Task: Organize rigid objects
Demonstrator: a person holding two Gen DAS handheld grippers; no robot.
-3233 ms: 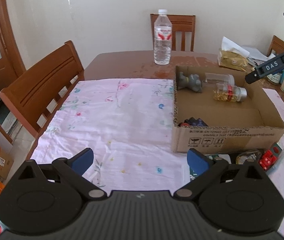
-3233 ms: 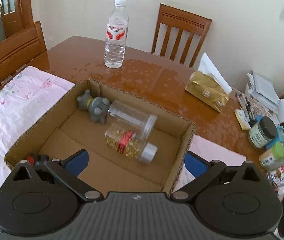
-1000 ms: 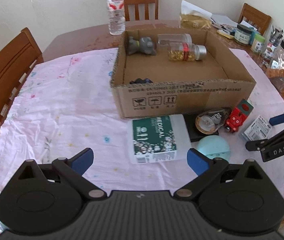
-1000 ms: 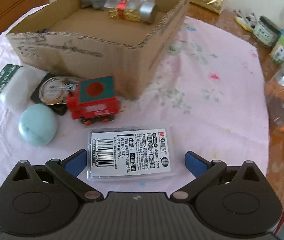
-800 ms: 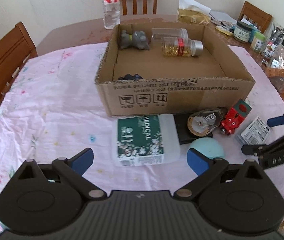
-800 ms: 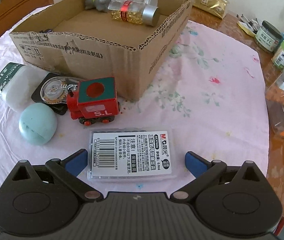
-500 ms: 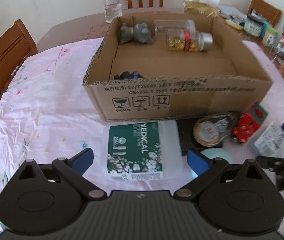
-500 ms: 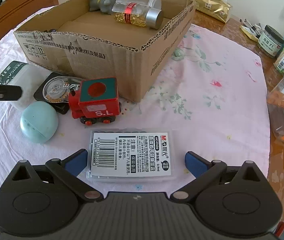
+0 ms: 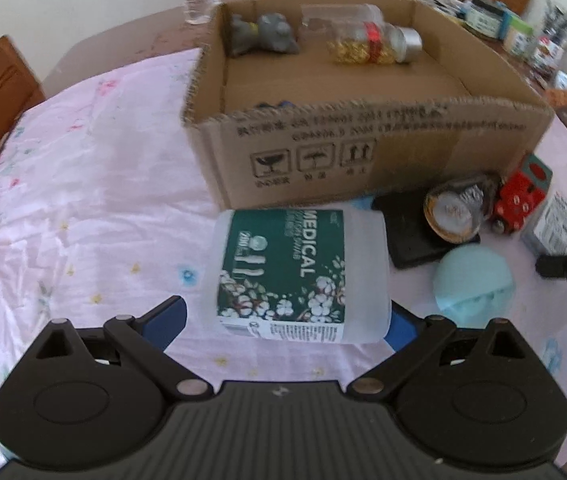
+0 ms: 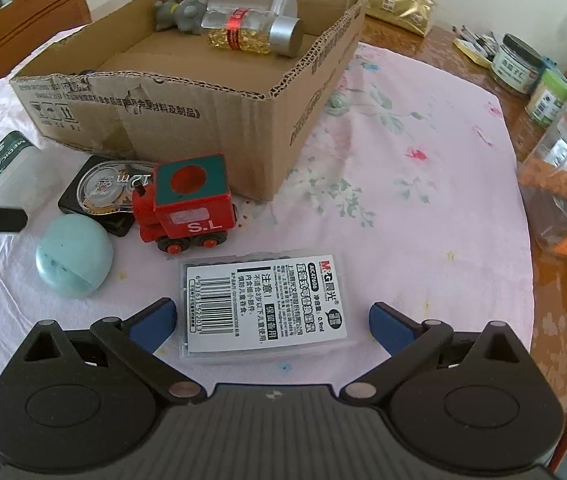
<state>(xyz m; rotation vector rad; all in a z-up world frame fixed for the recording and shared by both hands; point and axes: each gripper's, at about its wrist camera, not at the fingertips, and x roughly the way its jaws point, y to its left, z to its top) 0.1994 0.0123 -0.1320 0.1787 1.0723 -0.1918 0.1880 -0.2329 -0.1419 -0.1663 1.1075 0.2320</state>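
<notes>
Two open grippers: left gripper [image 9: 285, 316] straddles a tub [image 9: 301, 274], likely light, slick; grip its sides. Right gripper [image 10: 269, 322] brackets a flat, stiff case [image 10: 263, 306] beside the box [image 10: 187, 92].

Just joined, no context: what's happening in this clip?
A person with two handheld grippers is sorting items into a cardboard box. The left gripper is open around a green-labelled MEDICAL tub lying on the cloth; the right gripper is open around a clear labelled case. Neither is gripped yet. A red toy train and a teal case wait outside the box.
</notes>
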